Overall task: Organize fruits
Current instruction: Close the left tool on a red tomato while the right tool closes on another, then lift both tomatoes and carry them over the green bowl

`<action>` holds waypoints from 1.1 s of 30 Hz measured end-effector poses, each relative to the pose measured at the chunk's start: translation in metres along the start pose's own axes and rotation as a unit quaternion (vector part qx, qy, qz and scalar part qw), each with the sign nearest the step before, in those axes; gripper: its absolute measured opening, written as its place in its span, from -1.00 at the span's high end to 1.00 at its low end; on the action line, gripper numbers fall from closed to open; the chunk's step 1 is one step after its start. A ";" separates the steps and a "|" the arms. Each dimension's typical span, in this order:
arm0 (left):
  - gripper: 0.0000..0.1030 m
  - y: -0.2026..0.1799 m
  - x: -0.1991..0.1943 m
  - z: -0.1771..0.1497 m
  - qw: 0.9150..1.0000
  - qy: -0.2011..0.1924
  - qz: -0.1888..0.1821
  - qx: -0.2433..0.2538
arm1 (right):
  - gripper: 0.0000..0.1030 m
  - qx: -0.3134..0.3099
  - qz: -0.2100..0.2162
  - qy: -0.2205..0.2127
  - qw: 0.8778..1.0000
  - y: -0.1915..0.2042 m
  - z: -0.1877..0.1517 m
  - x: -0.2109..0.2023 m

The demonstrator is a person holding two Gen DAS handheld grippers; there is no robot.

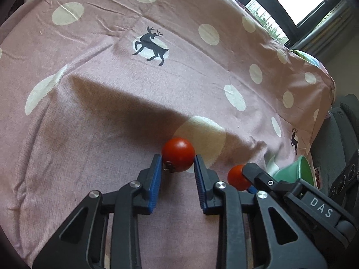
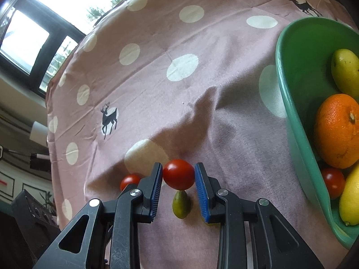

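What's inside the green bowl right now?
The green bowl holds an orange, two lemons and a small tomato. Its far side is out of frame.

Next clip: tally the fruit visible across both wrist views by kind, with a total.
Tomatoes: 3, one in the left claw, one in the right claw, one in the green bowl.
Lemons: 2, and, both in the bowl.
Oranges: 1, in the bowl.
Small green fruit: 1, on the cloth.
Total: 7
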State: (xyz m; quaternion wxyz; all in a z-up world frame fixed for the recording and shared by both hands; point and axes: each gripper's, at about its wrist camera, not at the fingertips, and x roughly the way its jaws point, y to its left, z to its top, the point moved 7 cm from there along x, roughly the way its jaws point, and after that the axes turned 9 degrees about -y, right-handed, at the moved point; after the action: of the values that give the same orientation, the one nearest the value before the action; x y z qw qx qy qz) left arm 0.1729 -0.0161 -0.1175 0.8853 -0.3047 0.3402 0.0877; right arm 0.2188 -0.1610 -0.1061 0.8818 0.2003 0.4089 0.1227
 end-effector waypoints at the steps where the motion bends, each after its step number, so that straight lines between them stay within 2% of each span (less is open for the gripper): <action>1: 0.45 -0.003 -0.003 0.000 1.000 -0.003 -0.002 0.004 | 0.39 0.000 0.001 -0.003 1.000 0.000 0.001 -0.003; 5: 0.62 -0.017 -0.018 0.002 0.999 -0.017 -0.024 0.014 | 0.39 0.001 0.008 -0.016 1.000 0.000 0.005 -0.015; 10: 0.62 -0.034 -0.031 0.002 0.998 -0.036 -0.039 0.044 | 0.39 0.005 0.013 -0.041 0.999 -0.004 0.011 -0.036; 19: 0.55 -0.019 -0.005 0.003 0.999 -0.007 -0.027 0.017 | 0.39 0.007 0.017 -0.053 0.998 -0.010 0.011 -0.051; 24: 0.46 -0.017 0.010 -0.006 0.999 0.013 -0.006 0.029 | 0.39 0.014 0.026 -0.054 0.998 -0.011 0.013 -0.053; 33: 0.46 -0.017 0.007 -0.011 0.999 0.017 -0.016 0.027 | 0.39 0.016 0.025 -0.056 0.998 -0.014 0.013 -0.056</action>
State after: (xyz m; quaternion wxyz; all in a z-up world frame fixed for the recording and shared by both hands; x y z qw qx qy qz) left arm 0.1780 -0.0365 -0.1201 0.8883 -0.2876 0.3530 0.0594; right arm 0.1943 -0.1983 -0.0670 0.8967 0.2314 0.3554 0.1267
